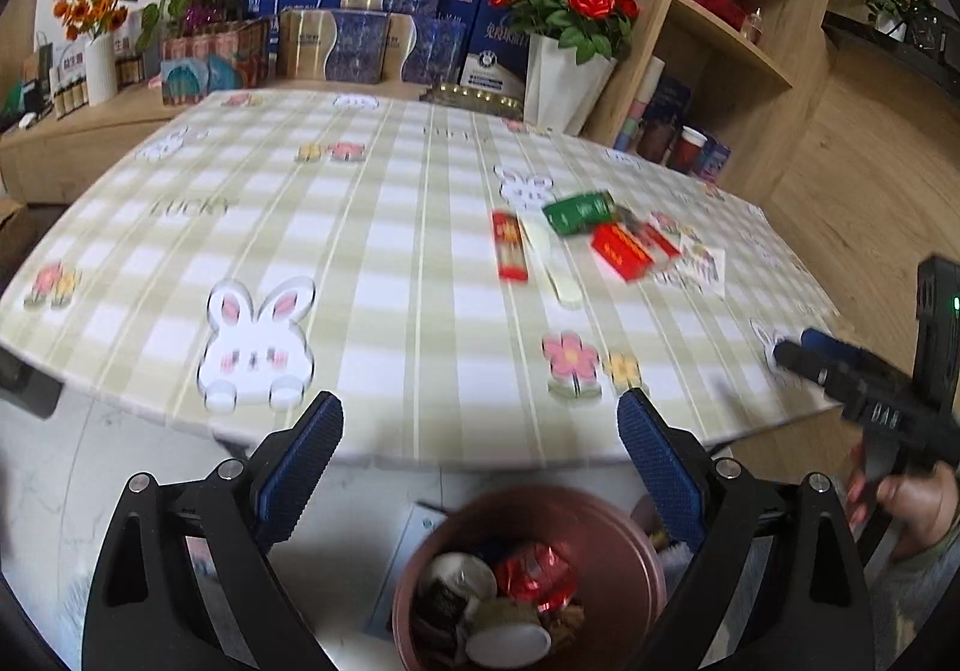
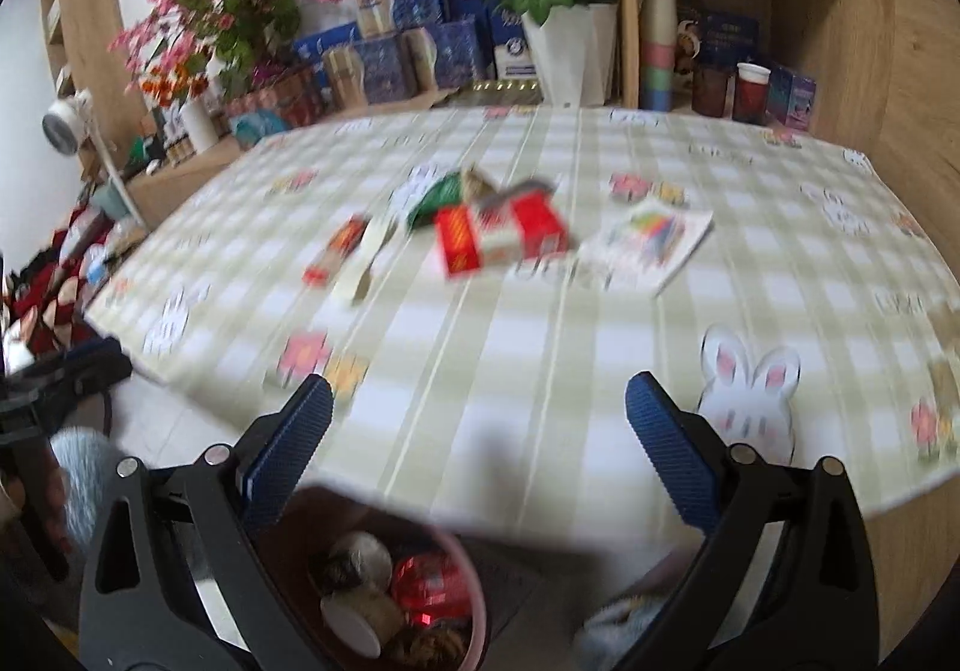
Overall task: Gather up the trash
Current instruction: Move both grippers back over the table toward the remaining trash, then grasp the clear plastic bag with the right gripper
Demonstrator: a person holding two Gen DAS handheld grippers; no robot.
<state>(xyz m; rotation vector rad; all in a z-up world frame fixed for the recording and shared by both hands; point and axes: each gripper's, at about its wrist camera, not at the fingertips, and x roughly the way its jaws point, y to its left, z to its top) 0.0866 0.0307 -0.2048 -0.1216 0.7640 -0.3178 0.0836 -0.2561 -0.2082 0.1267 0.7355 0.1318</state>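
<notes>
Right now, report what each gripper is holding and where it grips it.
Nothing is held. The left gripper and right gripper both stand open and empty above the brown bin; the wrappers lie on the table.

One bin [image 1: 606, 527] stood on the floor at six o'clock below one counter [image 1: 384, 227]. On the counter lay one green packet [image 1: 579, 212] at one o'clock, one long red box [image 1: 510, 254], one pale strip [image 1: 555, 266], two red cartons [image 2: 498, 236], blurred, and one printed booklet [image 2: 654, 239]. The cloth showed several rabbits. Behind stood one pot of red roses [image 1: 567, 5]. Two grippers were in view, the left gripper [image 1: 480, 467] and the right gripper [image 2: 480, 449].
</notes>
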